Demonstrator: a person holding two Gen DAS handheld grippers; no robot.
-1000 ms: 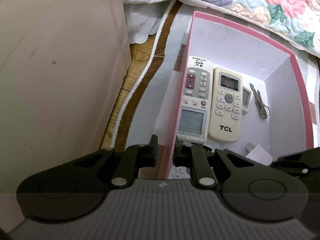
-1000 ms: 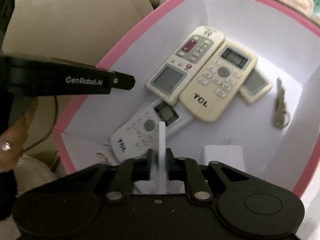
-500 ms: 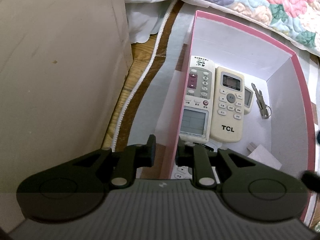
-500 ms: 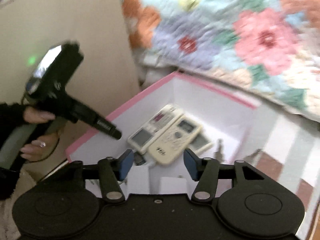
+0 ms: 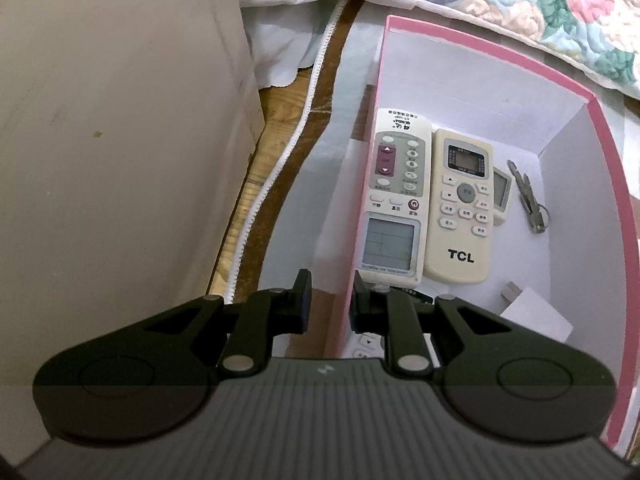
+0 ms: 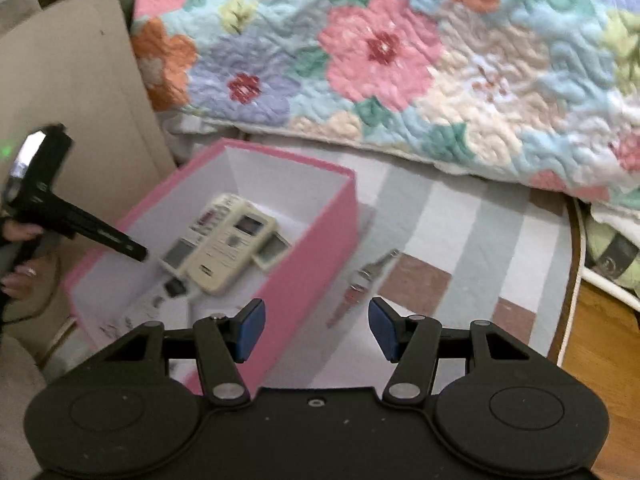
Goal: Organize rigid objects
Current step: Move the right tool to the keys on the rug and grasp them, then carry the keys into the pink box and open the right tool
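Observation:
A pink box (image 5: 606, 160) with white inner walls holds a white remote with a purple panel (image 5: 396, 196), a cream TCL remote (image 5: 460, 216), a small remote under it, keys (image 5: 528, 200) and a white adapter (image 5: 536, 320). My left gripper (image 5: 328, 300) straddles the box's left wall, jaws narrowly apart around it. In the right wrist view the box (image 6: 312, 256) lies ahead left. My right gripper (image 6: 316, 330) is open and empty above the box's near corner. A reddish metal tool (image 6: 360, 284) lies on the rug beside the box.
A beige cardboard panel (image 5: 120, 140) stands left of the box. A floral quilt (image 6: 400, 60) hangs behind it. A striped rug (image 6: 460, 232) covers the wooden floor (image 6: 600, 340). The left gripper's handle (image 6: 60, 216) reaches over the box from the left.
My right gripper let go of the white adapter in the box, opened wide and pulled back up and to the right. The left gripper's jaws have opened slightly at the box wall.

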